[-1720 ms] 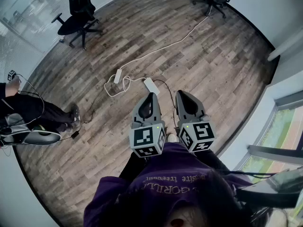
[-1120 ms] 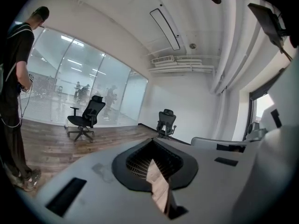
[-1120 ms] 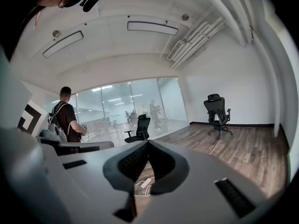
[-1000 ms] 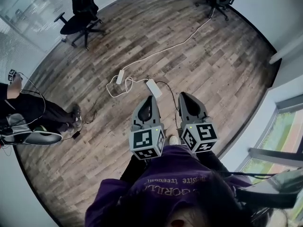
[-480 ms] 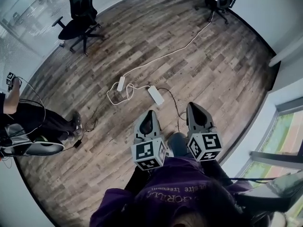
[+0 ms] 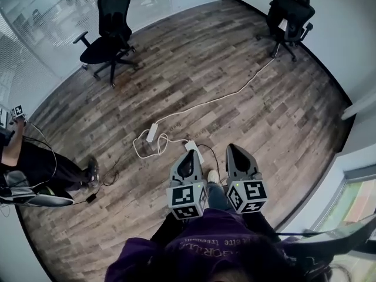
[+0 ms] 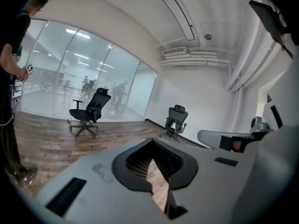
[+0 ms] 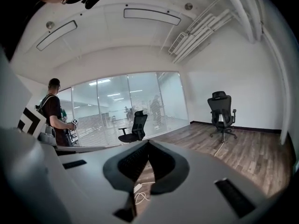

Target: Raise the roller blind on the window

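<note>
**Two shut tools over an office floor, window at the far edge**

Steeply downward head view onto a wood-plank floor. At 6 o'clock, side by side and pointing toward 12: the left tool and the right tool, both grey. A black-and-white marker cube at the rear of each, just above a purple hooded top.

In the left gripper view, the left tool closed tip to tip and holding nothing. Only floor visible through the narrow slot behind the tips. In the right gripper view, much the same for the right tool: jaws together, nothing gripped.

On the floor just beyond the tool tips, toward 10 o'clock, a white power strip. From there a white cable, looped at the near end, stretching toward 1 o'clock to a black office chair. A second black office chair at 11 o'clock, in front of a glass wall. At 9 o'clock, a person in dark clothes, partly cut off by the frame edge.

At 4 o'clock, right at the edge of the head view, the window, with green showing through the glass. Well apart from both tools. Too little shown there to tell the roller blind from the window frame.
</note>
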